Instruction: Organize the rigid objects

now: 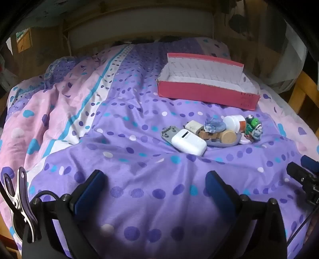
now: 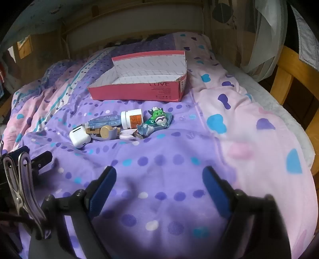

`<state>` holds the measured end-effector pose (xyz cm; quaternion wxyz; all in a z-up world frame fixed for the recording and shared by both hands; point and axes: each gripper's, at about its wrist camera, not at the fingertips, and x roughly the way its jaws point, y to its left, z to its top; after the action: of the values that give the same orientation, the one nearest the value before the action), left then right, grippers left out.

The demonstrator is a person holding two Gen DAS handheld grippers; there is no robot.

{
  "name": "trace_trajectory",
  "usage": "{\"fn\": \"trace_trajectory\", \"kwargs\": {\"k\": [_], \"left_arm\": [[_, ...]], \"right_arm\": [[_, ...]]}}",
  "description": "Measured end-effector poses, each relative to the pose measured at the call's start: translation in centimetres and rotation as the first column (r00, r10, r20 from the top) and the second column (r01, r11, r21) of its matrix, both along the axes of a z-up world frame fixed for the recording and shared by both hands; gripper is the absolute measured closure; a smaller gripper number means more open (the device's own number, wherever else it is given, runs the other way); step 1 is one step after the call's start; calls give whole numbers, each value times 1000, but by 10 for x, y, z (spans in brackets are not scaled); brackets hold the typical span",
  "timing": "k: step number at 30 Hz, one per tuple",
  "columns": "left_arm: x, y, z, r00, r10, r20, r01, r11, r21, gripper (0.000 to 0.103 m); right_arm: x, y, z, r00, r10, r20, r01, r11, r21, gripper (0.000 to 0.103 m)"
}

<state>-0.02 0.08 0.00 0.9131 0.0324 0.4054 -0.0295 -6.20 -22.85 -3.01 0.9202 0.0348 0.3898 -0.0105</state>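
A purple polka-dot duvet (image 1: 123,111) covers the bed beside a wooden bed rail (image 2: 287,79) and a white curtain (image 2: 265,35).

Both wrist views look down over the bed (image 1: 139,179), sharing the red box (image 2: 139,93).

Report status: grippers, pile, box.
Left gripper and right gripper open, empty. Pile untouched on the bedspread. Red box empty behind it. Nothing in the way.

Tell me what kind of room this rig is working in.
A bedroom, most likely. The objects and red cardboard box sit on a bed with a purple dotted duvet, a wooden headboard runs behind it, and a wooden bed rail lines the right side.
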Motion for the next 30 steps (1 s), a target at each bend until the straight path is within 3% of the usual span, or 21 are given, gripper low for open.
{"fn": "trace_trajectory", "kwargs": {"k": [30], "left_arm": [[0,0,0,1000,1,-11,-1,1000,22,0]], "right_arm": [[0,-1,-2,1000,1,-14,-1,1000,23,13]]}}
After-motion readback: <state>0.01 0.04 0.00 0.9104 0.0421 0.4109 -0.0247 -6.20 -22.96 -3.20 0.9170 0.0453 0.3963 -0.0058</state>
